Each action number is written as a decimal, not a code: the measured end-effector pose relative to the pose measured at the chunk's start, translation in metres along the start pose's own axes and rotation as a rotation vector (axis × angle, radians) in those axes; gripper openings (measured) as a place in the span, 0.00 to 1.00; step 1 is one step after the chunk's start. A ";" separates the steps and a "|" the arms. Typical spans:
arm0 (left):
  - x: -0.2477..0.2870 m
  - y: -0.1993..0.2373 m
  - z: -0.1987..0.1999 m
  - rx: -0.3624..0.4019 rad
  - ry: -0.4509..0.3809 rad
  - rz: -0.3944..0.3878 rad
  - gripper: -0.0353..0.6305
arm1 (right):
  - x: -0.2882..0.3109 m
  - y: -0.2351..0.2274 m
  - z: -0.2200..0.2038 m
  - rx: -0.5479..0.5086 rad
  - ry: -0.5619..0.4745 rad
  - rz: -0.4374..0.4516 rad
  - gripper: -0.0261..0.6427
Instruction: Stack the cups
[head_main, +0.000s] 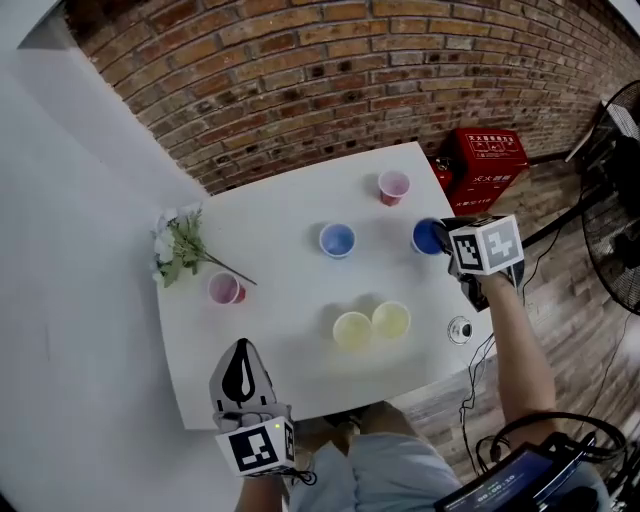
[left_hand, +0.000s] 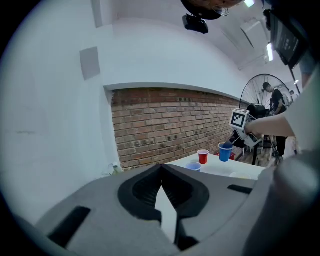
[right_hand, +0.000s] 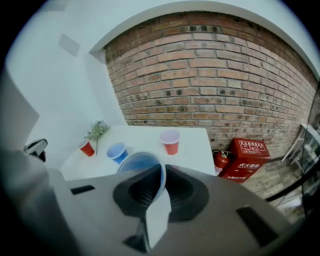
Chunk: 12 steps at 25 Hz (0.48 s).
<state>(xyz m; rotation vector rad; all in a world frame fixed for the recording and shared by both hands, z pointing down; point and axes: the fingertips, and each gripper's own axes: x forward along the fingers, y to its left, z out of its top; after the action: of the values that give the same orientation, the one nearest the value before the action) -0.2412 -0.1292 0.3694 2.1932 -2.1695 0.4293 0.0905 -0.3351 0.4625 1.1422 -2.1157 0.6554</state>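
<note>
Each hand carried a gripper. The left gripper (head_main: 240, 350) had a smooth grey shell and two black, ridged jaws that tapered to a point. Behind them sat a white cube (head_main: 256, 448) printed with black square markers. The right gripper (head_main: 443, 236) had a dark body and wore a matching cube (head_main: 486, 245). The right forearm (head_main: 520, 350) was bare. Pale grey-blue cloth (head_main: 385, 470) covered the legs. A thin black cable (head_main: 530, 422) looped by the right side, above a dark device (head_main: 505, 488) with a lit screen.

Six cups (head_main: 337, 240); red, blue, yellow pairs
</note>
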 end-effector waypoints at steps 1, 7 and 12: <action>-0.009 0.006 0.001 -0.005 -0.008 0.006 0.07 | -0.006 0.016 0.009 -0.021 -0.005 0.033 0.08; -0.074 0.038 -0.011 -0.034 -0.025 0.081 0.07 | -0.017 0.131 0.048 -0.231 0.000 0.292 0.08; -0.121 0.043 -0.023 -0.069 -0.018 0.227 0.07 | -0.007 0.237 0.046 -0.573 0.111 0.591 0.08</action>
<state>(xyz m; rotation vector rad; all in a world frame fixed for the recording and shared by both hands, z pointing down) -0.2865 -0.0077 0.3584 1.9318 -2.4138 0.3360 -0.1236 -0.2442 0.3966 0.1636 -2.3267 0.3032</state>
